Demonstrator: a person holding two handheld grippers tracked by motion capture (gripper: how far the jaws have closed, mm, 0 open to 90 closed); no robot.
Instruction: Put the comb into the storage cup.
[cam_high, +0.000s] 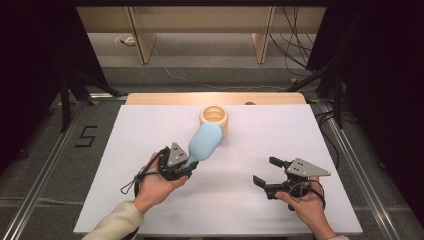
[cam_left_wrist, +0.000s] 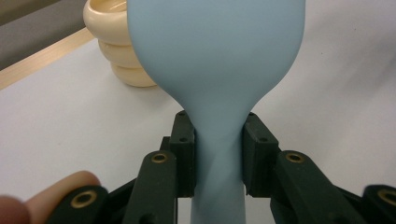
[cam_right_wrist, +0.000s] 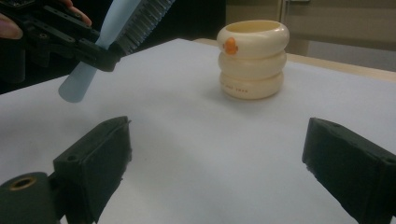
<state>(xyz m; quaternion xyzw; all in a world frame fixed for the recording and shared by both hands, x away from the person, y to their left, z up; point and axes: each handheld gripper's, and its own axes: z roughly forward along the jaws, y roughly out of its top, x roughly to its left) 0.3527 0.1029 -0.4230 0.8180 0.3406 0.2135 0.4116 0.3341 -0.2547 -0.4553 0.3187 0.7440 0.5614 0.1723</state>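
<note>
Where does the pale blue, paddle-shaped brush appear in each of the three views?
High view: the pale blue brush lies left of centre, its neck in the left gripper.
Left gripper view: it fills the upper middle, the black pads pressing its narrow neck.
Right gripper view: it is top left, handle end pointing down, bristles visible.
Shared landmark: the cream ringed cup, beyond the brush.

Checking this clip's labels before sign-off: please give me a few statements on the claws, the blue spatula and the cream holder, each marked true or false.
1. The left claw is clamped on the blue spatula at its narrow neck. True.
2. The right claw holds the cream ringed cup. False: its jaws stand open and empty, apart from the cup.
3. The spatula stands inside the cup. False: it is held above the white tabletop, near the cup.
4. The cup stands upright. True.
</note>
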